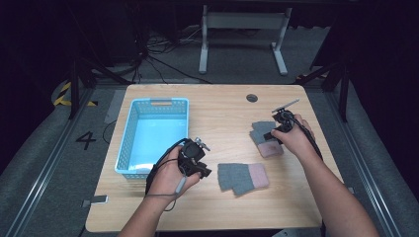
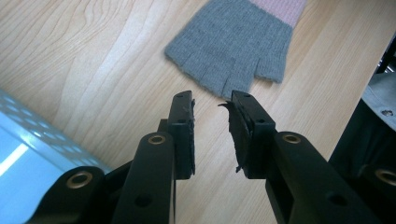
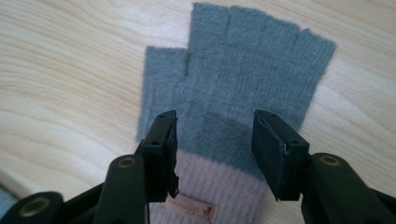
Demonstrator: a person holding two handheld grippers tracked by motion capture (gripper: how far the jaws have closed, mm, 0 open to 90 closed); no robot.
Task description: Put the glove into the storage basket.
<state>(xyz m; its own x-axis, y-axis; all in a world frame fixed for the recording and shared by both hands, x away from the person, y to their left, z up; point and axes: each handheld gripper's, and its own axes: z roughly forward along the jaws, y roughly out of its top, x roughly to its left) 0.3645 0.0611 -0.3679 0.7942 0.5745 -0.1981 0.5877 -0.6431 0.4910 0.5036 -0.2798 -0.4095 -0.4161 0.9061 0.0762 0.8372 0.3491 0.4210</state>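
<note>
While your right hand-held gripper [image 3: 212, 140] hangs spread over it, note: fingerless knit glove [image 3: 233, 88], soft, light, limp; pinch at pink cuff [image 3: 210, 186]. Left hand-held gripper [image 2: 212, 116]: parted, empty.

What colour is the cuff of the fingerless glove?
Pale pink cuff on a grey glove; clearest in the right gripper view.

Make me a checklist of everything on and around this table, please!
Surface: wooden table, with a round hole.
Job's things: near glove and far glove, grey with pink cuffs, lying flat and apart; blue basket at the left.
Clutter: nothing seen.
Grippers: left gripper open, near the near glove; right gripper open over the far glove.
Cables: one from each gripper; more on the floor behind.
Surroundings: grey carpet, white desk frame, floor number 4.
</note>
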